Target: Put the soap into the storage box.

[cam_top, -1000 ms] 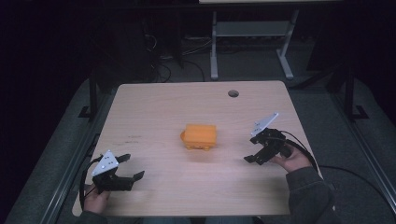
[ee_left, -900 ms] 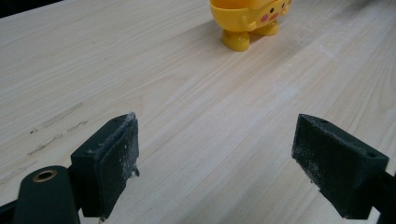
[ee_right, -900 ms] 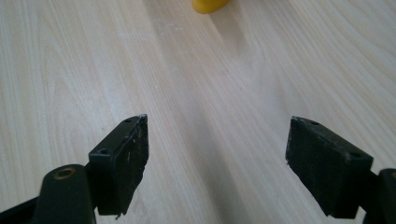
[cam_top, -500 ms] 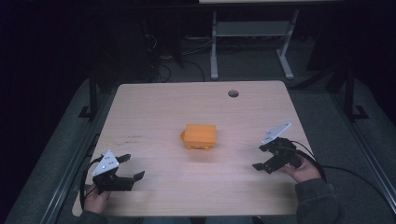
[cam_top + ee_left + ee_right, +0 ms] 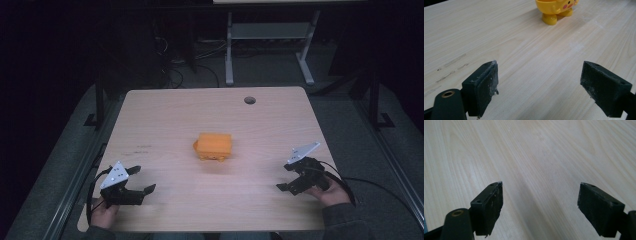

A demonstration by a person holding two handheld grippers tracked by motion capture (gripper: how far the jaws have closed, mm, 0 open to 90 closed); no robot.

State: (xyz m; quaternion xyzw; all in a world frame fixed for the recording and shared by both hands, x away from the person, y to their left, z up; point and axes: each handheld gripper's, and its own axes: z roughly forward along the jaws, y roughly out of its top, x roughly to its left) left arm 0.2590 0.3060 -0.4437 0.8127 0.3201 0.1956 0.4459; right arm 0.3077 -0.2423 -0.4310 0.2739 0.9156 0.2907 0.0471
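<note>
An orange-yellow toy (image 5: 214,146) stands in the middle of the pale wooden table (image 5: 175,115). In the left gripper view the toy (image 5: 556,10) appears at the top edge, with yellow feet and pink cheek spots. My left gripper (image 5: 141,180) rests near the front left corner, open, nothing between its jaws (image 5: 539,87). My right gripper (image 5: 285,177) sits near the front right edge, also open and empty (image 5: 539,207), facing bare tabletop. Both are well apart from the toy.
A round cable hole (image 5: 249,100) is in the table's far right part. Cables trail from both grippers off the front edge. A metal frame (image 5: 270,45) and floor cables lie beyond the table in the dark.
My right gripper has drawn back toward the front right edge, away from the toy. The left gripper and the toy have stayed put.
</note>
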